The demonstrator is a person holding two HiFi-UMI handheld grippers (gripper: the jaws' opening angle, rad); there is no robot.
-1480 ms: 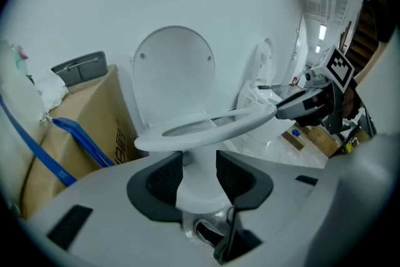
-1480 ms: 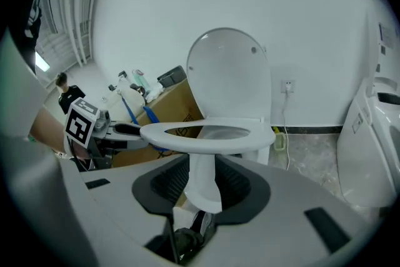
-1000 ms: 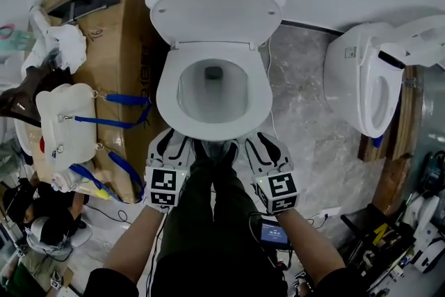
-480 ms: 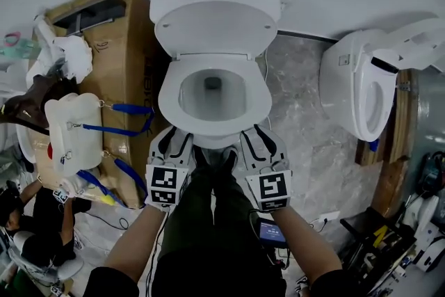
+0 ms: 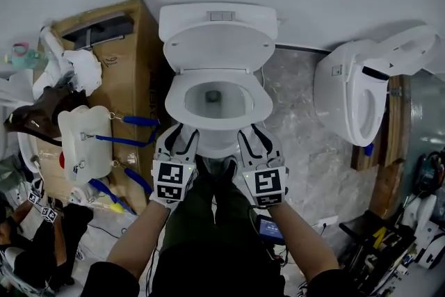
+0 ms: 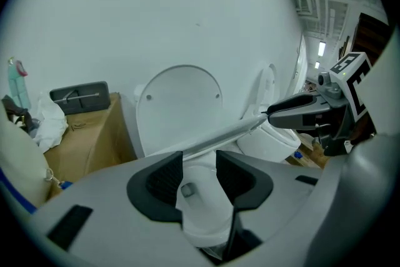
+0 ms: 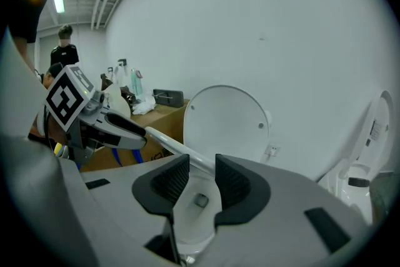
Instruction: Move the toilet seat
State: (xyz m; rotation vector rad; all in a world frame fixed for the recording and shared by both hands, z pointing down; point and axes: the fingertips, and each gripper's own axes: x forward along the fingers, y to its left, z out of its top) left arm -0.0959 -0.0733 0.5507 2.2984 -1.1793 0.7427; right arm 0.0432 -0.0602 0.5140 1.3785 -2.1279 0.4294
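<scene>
A white toilet stands against the wall with its lid (image 5: 219,45) upright. The seat ring (image 5: 259,102) is tipped up at the front, so the bowl's front (image 5: 219,144) shows below it. My left gripper (image 5: 182,130) and right gripper (image 5: 252,129) are side by side at the ring's front rim, both open, fingertips at its underside. In the left gripper view the seat (image 6: 231,133) is a thin white bar running from my jaw tips (image 6: 199,156) to the other gripper's fingers (image 6: 294,114). The right gripper view shows the same bar (image 7: 165,141) above its jaws (image 7: 201,159).
A cardboard box (image 5: 132,80) stands close on the toilet's left, with a white jug (image 5: 83,139) on blue straps. A second toilet (image 5: 348,90) sits to the right across the marble floor (image 5: 299,122). My legs (image 5: 215,219) are just before the bowl. A person (image 5: 42,254) crouches at lower left.
The seat's front has lifted off the bowl with both grippers under it. Both grippers have moved forward towards the toilet. The jaw gaps look unchanged.
</scene>
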